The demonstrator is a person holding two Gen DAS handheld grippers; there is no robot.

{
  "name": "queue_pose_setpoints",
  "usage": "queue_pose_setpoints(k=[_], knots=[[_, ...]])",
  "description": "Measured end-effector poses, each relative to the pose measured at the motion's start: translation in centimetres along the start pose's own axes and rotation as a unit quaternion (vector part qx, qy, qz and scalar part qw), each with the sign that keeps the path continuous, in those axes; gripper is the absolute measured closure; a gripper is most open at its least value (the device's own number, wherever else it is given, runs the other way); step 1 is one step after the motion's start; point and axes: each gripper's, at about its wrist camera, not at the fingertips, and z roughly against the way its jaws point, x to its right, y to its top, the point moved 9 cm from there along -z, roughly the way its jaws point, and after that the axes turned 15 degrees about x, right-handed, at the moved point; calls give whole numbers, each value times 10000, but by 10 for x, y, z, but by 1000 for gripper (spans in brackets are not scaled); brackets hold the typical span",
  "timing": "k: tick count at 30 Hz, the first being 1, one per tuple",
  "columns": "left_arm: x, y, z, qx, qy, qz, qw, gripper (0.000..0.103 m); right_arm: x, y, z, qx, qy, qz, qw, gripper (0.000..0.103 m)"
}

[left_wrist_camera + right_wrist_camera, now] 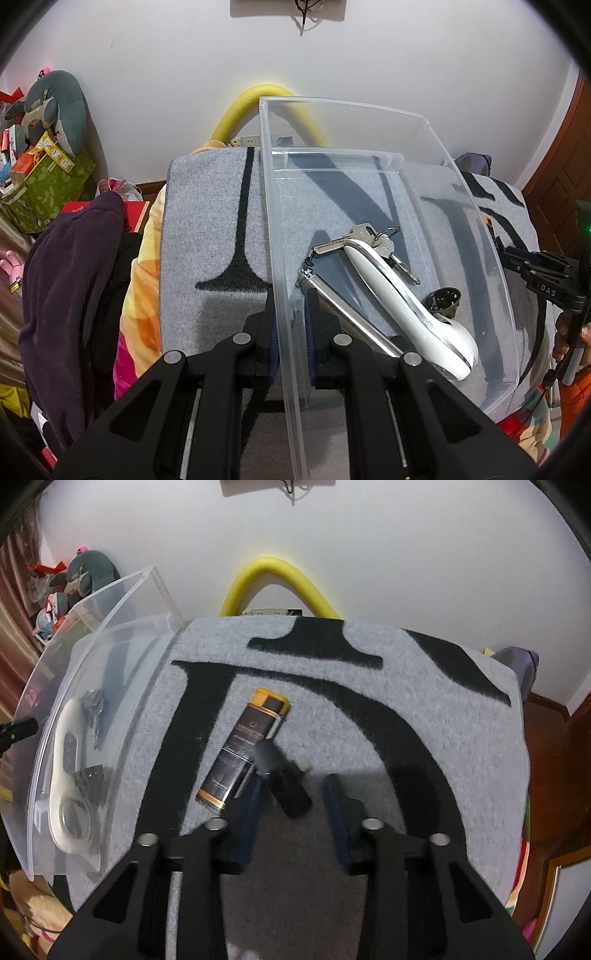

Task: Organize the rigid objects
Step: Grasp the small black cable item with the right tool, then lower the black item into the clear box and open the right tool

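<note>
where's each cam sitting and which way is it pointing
Left wrist: on the left gripper, looking forward over the clear bin toward the white wall; its jaws clamp the bin's near wall, and the person's other hand shows at right.
Right wrist: on the right gripper, facing the same wall over the grey mat; open jaws straddle a small black object beside a brown box.
Shared: bin, mat, yellow tube.

Left gripper (290,334) pinched nearly closed, fingers level; right gripper (295,808) spread wide, angled down.
</note>
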Motion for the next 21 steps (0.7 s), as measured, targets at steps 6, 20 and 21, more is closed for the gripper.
queue_pose_setpoints(k=[6, 20, 21], knots=[[0, 0, 0, 3, -1, 6, 10000, 93, -4, 3, 10, 114, 27, 136, 9998, 89], [0, 1, 0, 5, -18, 28, 10000, 93, -88, 72, 74, 1110, 636, 397, 9910, 89], [0, 1, 0, 5, -18, 26, 10000, 93, -96, 77, 76, 1160, 713, 418, 9898, 89]])
